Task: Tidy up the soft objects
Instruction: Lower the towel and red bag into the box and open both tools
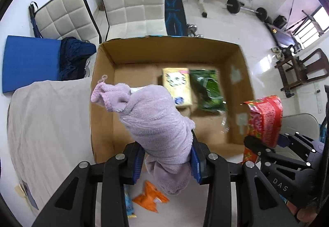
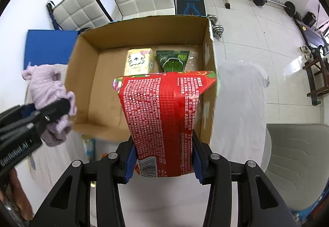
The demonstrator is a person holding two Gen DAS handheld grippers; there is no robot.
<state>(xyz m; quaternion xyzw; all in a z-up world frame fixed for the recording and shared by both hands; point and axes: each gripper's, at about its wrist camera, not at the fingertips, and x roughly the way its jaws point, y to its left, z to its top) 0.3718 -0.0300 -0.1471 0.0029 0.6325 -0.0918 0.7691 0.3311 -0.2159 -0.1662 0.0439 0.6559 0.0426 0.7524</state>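
Note:
My left gripper point(image 1: 167, 162) is shut on a rolled lilac towel point(image 1: 156, 120), held above the near edge of an open cardboard box point(image 1: 102, 91). My right gripper point(image 2: 164, 160) is shut on a red printed soft pack point(image 2: 162, 115), held above the box's near right corner point(image 2: 207, 115). Inside the box lie a yellow tissue pack point(image 1: 177, 87) and a green pack point(image 1: 208, 91), side by side at the far right. The right gripper with the red pack shows in the left wrist view point(image 1: 265, 120). The left gripper with the towel shows in the right wrist view point(image 2: 49, 103).
The box stands on a table under a white cloth point(image 1: 45, 128). An orange packet point(image 1: 150, 199) and a colourful pack point(image 1: 129, 204) lie on the table in front of the box. Two white padded chairs point(image 1: 133, 2) stand behind it, with a blue mat point(image 1: 30, 62) at left and gym gear beyond.

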